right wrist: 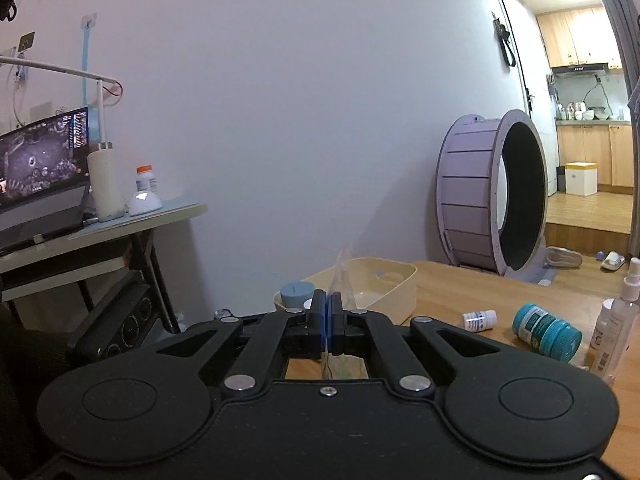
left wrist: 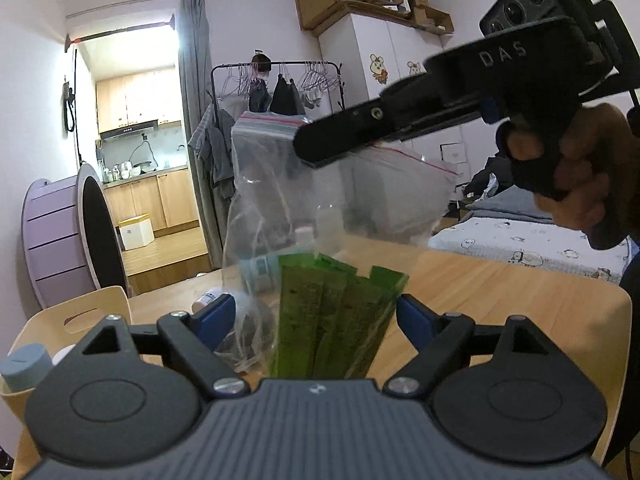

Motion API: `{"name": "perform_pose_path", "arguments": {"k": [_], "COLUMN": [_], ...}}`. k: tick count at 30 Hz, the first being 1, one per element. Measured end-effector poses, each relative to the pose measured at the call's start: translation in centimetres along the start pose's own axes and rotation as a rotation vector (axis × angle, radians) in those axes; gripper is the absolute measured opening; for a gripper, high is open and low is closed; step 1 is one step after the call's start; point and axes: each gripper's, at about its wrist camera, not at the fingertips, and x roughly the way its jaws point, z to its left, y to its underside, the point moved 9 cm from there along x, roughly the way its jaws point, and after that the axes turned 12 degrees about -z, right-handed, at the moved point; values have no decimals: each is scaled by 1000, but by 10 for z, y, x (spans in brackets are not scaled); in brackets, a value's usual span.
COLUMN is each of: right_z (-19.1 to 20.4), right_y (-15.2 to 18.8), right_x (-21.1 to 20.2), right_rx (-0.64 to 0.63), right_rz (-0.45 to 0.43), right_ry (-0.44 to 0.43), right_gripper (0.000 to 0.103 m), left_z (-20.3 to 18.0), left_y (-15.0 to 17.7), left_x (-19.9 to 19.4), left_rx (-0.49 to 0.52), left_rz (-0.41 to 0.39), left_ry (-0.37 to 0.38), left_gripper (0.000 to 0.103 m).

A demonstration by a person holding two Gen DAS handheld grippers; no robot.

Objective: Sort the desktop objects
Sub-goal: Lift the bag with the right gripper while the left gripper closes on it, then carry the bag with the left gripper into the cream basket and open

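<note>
A: What is the right gripper point(right wrist: 328, 312) doing?
B: Its two jaws are squeezed tight on the top edge of the clear bag point(left wrist: 320, 200). A hand point(left wrist: 576, 168) holds it up high, and it points down and to the side.
A: And the left gripper point(left wrist: 316, 316)?
B: Its jaws are wide apart, low over the wooden table point(left wrist: 500, 292). The green packets point(left wrist: 336, 320) sit between its blue fingers point(left wrist: 218, 312).
A: Where is the bag?
B: It hangs over the table, in front of the left gripper

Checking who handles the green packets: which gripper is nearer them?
Left. The left gripper is open around the green packets; the right gripper pinches the bag's top edge above.
</note>
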Motion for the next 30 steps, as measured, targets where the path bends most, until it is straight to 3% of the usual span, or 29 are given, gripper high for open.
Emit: {"name": "perform_pose_path", "arguments": {"k": [3, 4, 5, 8, 13, 15, 17, 18, 21, 25, 30], "right_z": [2, 3, 4, 5, -3, -9, -16, -18, -23, -35, -52], "right_y": [2, 3, 3, 4, -2, -2, -2, -2, -4, -1, 18], "right_x": [2, 2, 3, 4, 2, 1, 0, -1, -2, -2, 8], "right_rx": [4, 5, 6, 5, 5, 9, 13, 19, 29, 27, 47], "right_rz": [6, 7, 9, 8, -43, -51, -71, -75, -93, -109, -71], "right_ry": [-7, -9, -11, -14, 25, 49, 89, 95, 102, 142, 193], "right_gripper": [1, 1, 1, 1, 5, 26, 65, 69, 71, 84, 85], "left_z": [2, 2, 1, 3, 13, 21, 28, 32, 43, 59, 88], "left_y": [2, 3, 5, 5, -4, -9, -15, -18, -26, -37, -54], "left_x": [1, 2, 3, 3, -2, -3, -5, -6, -9, -13, -19], "left_rx": [-22, -29, -36, -65, -101, -119, -137, -146, -173, -208, -235], "left_rz": [13, 22, 31, 29, 6, -3, -12, -17, -31, -49, -61], "left_ry": [14, 23, 33, 53, 35, 13, -9, -20, -52, -96, -178], "left_gripper": [70, 55, 45, 28, 27, 27, 27, 27, 27, 27, 27]}}
